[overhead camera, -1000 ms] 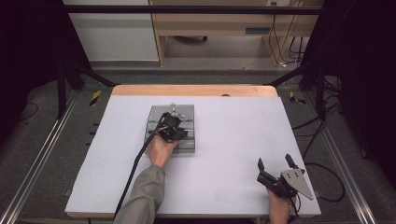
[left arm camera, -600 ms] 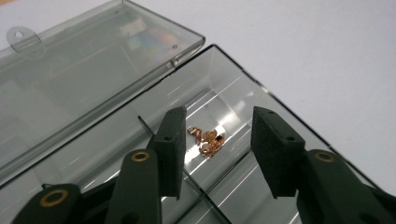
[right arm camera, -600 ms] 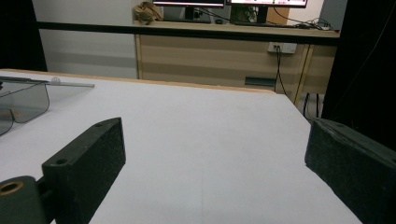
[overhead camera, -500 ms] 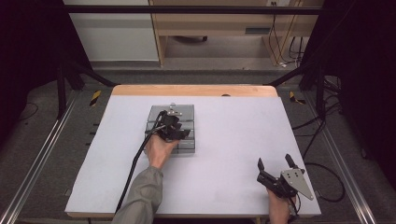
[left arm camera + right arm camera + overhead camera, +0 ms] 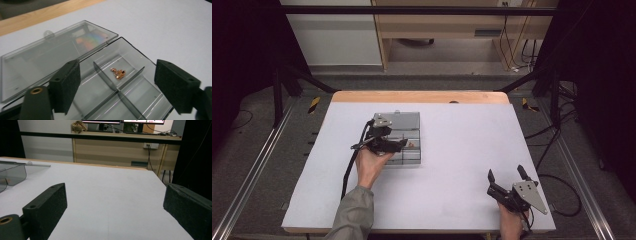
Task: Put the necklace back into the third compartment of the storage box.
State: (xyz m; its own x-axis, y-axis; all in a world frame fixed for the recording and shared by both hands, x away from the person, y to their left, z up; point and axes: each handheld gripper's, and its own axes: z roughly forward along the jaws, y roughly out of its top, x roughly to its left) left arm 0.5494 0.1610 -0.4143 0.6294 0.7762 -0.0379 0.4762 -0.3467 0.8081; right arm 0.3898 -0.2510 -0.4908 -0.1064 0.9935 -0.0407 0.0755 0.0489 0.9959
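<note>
Nearest the person, at the front right corner of the white table [image 5: 462,165], the right gripper [image 5: 508,175] rests low on the tabletop with its jaws spread wide and nothing between them. In the right gripper view, bare table lies between the two black pads [image 5: 53,202], and the edge of the clear organizer box [image 5: 12,173] sits well off to that gripper's left.

Farther in, on the left half of the table, the left hand [image 5: 371,165] holds the left gripper [image 5: 117,86] just above the organizer box [image 5: 409,142]. Its jaws have just been opening and now stand wide apart, gripping nothing; the pads touch neither the box nor its contents.

Seen between those jaws in the left gripper view, the box is open, its inside split by dividers into compartments. A small cluster of copper-coloured parts [image 5: 118,73] lies loose on the floor of one compartment, just ahead of the pads and slightly right of centre between them.

Beyond the compartments, the clear lid [image 5: 50,53] lies folded back flat on the table, and past it runs the wooden table edge [image 5: 45,12].
</note>
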